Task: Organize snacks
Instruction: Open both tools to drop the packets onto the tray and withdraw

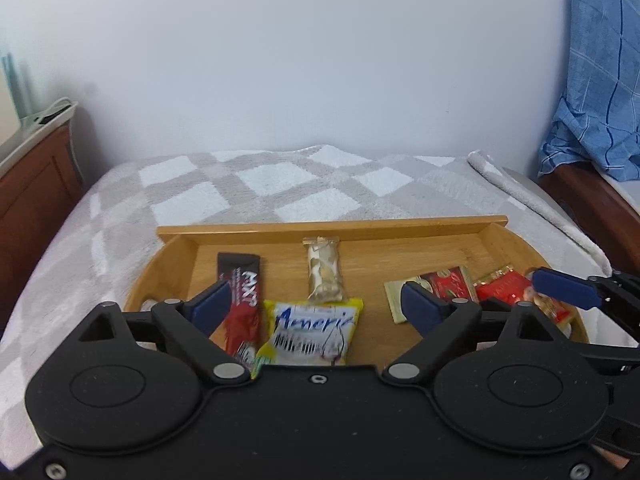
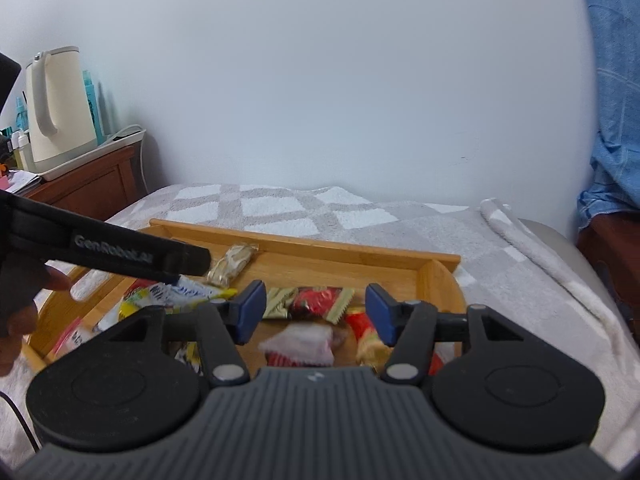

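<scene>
1. A wooden tray (image 1: 336,230) of snacks lies on a grey-and-white checked blanket (image 1: 256,184) at centre frame, below a plain pale wall (image 1: 320,52).
2. In the tray: a black bar (image 1: 244,304) at left, a yellow packet (image 1: 316,328) at lower centre, red sweets (image 1: 452,284) at right.
3. A cream kettle (image 2: 60,108) stands on a wooden cabinet (image 2: 92,184) at upper left; blue cloth (image 1: 596,72) hangs at upper right.
4. The left tool (image 1: 316,304) is released, spread over the yellow packet; the right tool (image 2: 316,312) is released above the sweets.
</scene>
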